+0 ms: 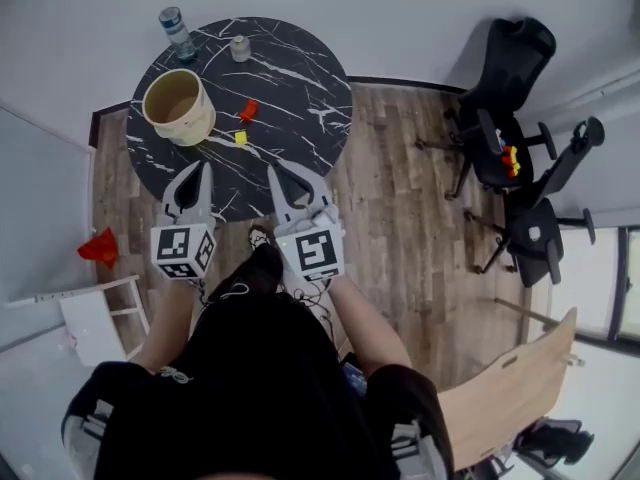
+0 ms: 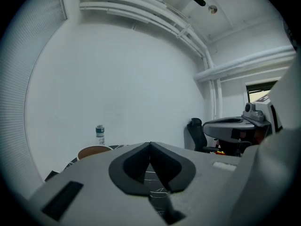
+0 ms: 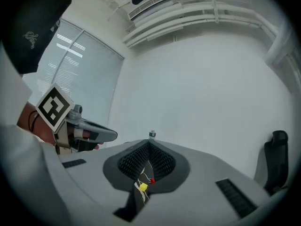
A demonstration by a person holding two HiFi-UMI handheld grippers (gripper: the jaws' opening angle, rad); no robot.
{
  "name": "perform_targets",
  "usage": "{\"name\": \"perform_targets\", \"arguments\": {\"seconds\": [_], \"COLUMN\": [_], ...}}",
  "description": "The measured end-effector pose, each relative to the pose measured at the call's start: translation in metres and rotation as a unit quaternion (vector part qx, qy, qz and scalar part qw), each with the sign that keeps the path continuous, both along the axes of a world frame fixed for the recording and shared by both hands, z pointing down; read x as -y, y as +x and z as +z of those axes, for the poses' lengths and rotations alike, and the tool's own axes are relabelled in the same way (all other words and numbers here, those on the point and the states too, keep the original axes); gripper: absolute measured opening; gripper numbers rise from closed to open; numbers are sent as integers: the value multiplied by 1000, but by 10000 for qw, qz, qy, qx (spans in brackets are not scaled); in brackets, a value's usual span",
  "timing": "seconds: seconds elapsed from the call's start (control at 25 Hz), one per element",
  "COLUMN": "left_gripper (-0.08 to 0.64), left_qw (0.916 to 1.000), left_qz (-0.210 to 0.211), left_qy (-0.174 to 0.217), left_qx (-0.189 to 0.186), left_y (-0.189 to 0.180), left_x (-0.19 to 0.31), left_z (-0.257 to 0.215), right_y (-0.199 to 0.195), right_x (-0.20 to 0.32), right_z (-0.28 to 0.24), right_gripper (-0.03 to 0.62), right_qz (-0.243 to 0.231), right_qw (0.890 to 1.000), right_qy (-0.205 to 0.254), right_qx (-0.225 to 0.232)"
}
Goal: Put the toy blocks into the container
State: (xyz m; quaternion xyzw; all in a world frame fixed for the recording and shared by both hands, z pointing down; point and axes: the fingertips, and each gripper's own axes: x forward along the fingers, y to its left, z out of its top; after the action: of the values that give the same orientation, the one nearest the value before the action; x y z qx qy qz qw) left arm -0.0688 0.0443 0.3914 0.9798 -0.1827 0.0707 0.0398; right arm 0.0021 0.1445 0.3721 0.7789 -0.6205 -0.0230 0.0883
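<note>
A round black marble table (image 1: 290,78) carries a cream container (image 1: 180,106) at its left. A red block (image 1: 248,111) and a yellow block (image 1: 240,137) lie just right of it. My left gripper (image 1: 207,166) hovers at the table's near edge, shut and empty. My right gripper (image 1: 272,172) is beside it, also shut and empty. In the left gripper view the jaws (image 2: 150,146) meet, with the container's rim (image 2: 94,150) behind them. In the right gripper view the yellow block (image 3: 143,186) and red block (image 3: 151,181) show through the gap under the shut jaws (image 3: 149,143).
A water bottle (image 1: 177,33) and a small jar (image 1: 240,48) stand at the table's far edge. Black office chairs (image 1: 505,118) are to the right, one with coloured blocks (image 1: 511,158) on its seat. A red object (image 1: 100,248) and a white stool (image 1: 95,318) are at the left.
</note>
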Motion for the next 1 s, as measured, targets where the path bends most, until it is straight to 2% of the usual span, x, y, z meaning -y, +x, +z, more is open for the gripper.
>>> {"name": "perform_targets", "arguments": {"seconds": [0.12, 0.32, 0.68, 0.84, 1.0], "left_gripper": [0, 0, 0, 0, 0], "left_qw": [9999, 9974, 9931, 9903, 9862], "left_qz": [75, 263, 389, 264, -47], "left_qy": [-106, -418, -712, -851, -1025], "left_qx": [78, 520, 848, 1063, 1299], "left_y": [22, 49, 88, 97, 103], "left_x": [23, 52, 89, 97, 106], "left_z": [12, 45, 80, 98, 123], "right_y": [21, 43, 83, 93, 105], "right_x": [29, 72, 126, 144, 162], "right_z": [7, 22, 59, 84, 116], "right_gripper": [-3, -3, -3, -3, -3], "right_qz": [-135, -409, -830, -1127, -1488], "right_qw": [9998, 9977, 9889, 9808, 9710], "right_qy": [-163, -522, -1200, -1537, -1811], "right_qx": [0, 123, 277, 412, 479]}}
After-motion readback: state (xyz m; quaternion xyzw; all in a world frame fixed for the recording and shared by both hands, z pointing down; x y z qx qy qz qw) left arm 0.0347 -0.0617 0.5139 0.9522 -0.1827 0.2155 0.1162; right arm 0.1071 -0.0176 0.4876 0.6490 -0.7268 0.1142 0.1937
